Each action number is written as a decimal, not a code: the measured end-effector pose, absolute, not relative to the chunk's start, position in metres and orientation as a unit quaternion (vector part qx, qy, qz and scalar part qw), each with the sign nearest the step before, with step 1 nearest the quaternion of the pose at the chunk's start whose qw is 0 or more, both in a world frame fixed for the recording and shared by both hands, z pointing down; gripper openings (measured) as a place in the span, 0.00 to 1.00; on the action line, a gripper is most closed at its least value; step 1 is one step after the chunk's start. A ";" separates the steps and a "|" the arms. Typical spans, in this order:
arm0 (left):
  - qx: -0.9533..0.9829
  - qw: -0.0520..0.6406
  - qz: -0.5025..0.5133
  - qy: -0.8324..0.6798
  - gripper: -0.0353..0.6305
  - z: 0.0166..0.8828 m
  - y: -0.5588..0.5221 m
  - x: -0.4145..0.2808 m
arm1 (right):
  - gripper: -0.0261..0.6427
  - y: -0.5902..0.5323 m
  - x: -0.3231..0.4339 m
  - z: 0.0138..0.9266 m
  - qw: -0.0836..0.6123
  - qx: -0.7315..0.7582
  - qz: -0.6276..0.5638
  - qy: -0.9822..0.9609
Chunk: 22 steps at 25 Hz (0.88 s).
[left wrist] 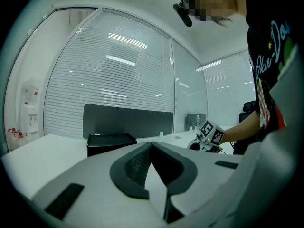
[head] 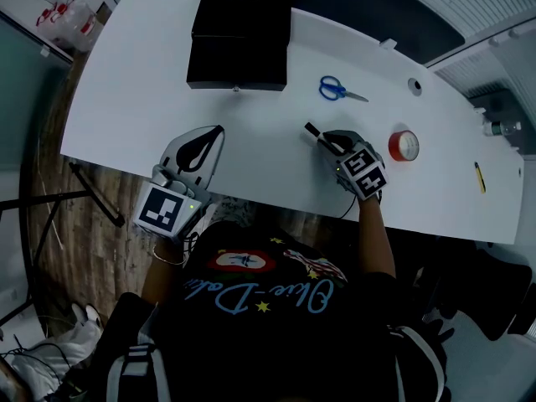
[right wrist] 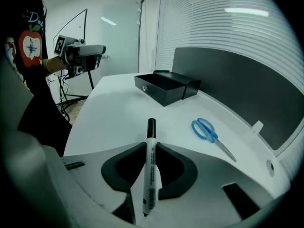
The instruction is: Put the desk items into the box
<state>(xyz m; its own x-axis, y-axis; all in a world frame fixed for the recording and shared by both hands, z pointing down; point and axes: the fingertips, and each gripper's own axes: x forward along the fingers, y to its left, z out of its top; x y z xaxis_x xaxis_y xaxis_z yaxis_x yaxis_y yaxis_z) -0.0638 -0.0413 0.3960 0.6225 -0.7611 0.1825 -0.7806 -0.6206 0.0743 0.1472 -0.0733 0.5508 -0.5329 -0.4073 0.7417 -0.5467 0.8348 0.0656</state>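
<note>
A white marker with a black cap (right wrist: 150, 160) stands between the pads of my right gripper (right wrist: 151, 144), which is shut on it; the cap end pokes forward past the fingertips. In the head view this gripper (head: 331, 143) holds the marker (head: 316, 134) just over the white table (head: 134, 90), right of centre. The open black box (head: 239, 44) stands at the table's far side, well apart from both grippers. My left gripper (head: 219, 131) rests by the near left edge, its jaws (left wrist: 151, 144) shut with nothing in them. Blue scissors (head: 339, 89) and a red tape roll (head: 404, 146) lie on the table.
A small yellow item (head: 480, 177) lies near the table's right end, and a bottle (head: 501, 127) stands beyond it. A dark screen panel runs along the table's far edge (right wrist: 228, 75). A stand's legs (head: 84, 195) are on the floor to the left.
</note>
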 end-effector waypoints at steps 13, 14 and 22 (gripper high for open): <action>0.894 0.064 0.078 -0.436 0.06 0.390 -0.025 -0.053 | 0.13 -0.072 0.139 0.480 0.253 0.345 0.086 -0.900; 0.894 0.061 0.078 -0.437 0.06 0.390 -0.024 -0.052 | 0.13 -0.070 0.139 0.476 0.247 0.347 0.083 -0.901; 0.896 0.046 0.076 -0.435 0.06 0.378 -0.013 -0.044 | 0.13 -0.054 0.136 0.437 0.183 0.358 0.080 -0.912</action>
